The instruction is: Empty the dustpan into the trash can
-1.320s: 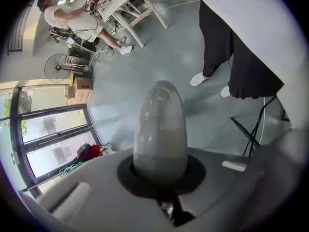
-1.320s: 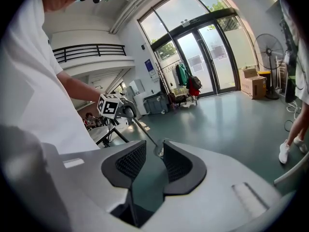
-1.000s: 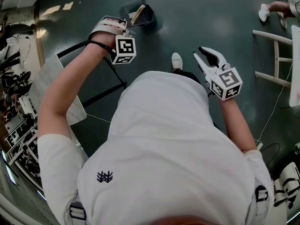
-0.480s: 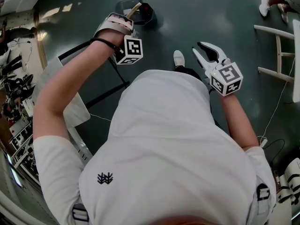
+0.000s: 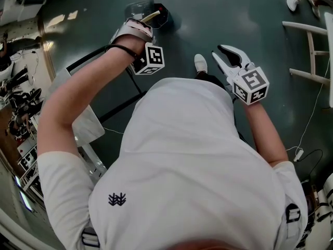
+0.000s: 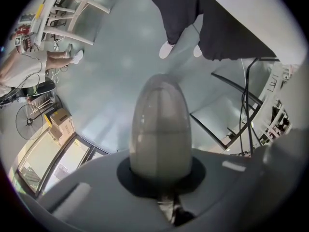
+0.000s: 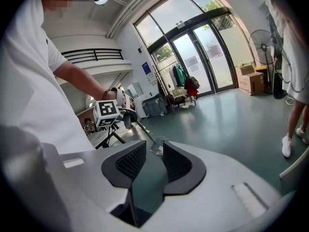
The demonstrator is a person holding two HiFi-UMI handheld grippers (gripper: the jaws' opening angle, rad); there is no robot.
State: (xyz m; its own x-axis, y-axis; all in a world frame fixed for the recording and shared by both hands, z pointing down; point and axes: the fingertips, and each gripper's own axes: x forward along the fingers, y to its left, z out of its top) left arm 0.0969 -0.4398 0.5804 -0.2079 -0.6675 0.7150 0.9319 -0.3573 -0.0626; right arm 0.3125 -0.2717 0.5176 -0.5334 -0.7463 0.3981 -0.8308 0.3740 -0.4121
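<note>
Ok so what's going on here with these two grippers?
A person stands holding a gripper in each hand. The left gripper has its jaws shut on the dustpan handle, held out toward the trash can on the floor ahead. The right gripper is off to the side, jaws open and empty. Whether anything has been tipped out can't be seen.

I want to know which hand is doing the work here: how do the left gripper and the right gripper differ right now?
The left gripper is shut on the dustpan handle, while the right gripper is open, with nothing between its fingers. In the head view the left gripper is held farther forward than the right gripper, which stays nearer the person's body. Both have the same white two-finger build.
</note>
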